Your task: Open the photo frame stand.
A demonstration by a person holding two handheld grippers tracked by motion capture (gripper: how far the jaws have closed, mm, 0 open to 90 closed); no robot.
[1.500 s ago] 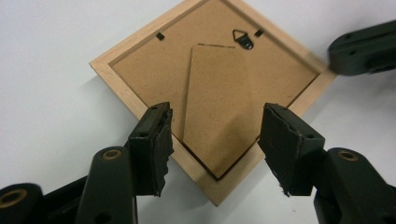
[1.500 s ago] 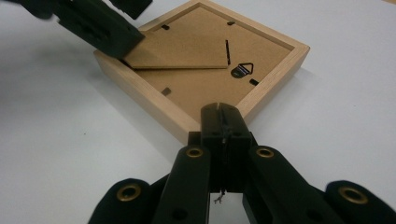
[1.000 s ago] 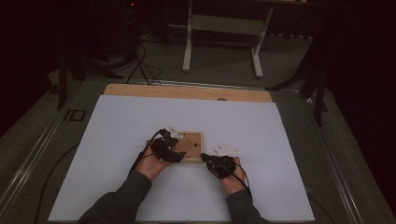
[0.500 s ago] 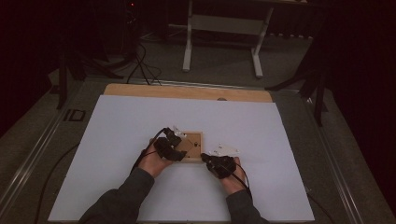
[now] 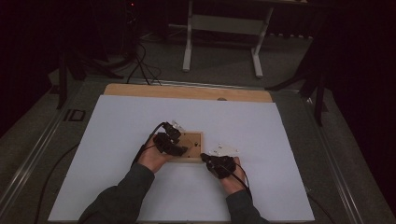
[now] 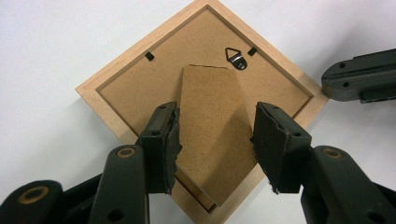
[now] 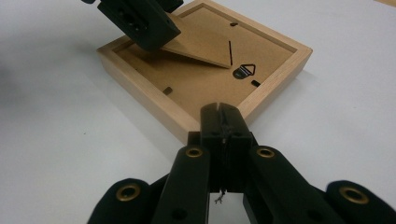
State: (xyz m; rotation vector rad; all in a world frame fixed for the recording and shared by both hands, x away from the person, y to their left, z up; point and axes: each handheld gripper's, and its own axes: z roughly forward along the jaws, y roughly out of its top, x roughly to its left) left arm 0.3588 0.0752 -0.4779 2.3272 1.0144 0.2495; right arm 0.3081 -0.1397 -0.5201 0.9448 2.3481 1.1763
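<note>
A light wooden picture frame [image 5: 194,138] lies face down on the white table. Its brown backing [image 6: 140,79] carries a metal hanger [image 6: 236,58] and a cardboard stand flap [image 6: 210,107], which is tilted up off the backing [image 7: 201,46]. My left gripper [image 6: 215,121] has just been closing, with the flap between its jaws, and both pads now touch the flap's side edges. The same gripper [image 5: 183,148] reaches over the frame from the left. My right gripper [image 7: 224,116] is shut with nothing in it. Its tip [image 5: 204,157] rests against the frame's near right corner.
The white sheet [image 5: 140,116] covers the table, with a bare wooden strip [image 5: 187,92] along the far edge. Beyond it are a white stand's legs [image 5: 189,42] and cables on the dark floor [image 5: 140,60].
The left hand has shifted slightly over the frame. The right hand and the frame have stayed in place.
</note>
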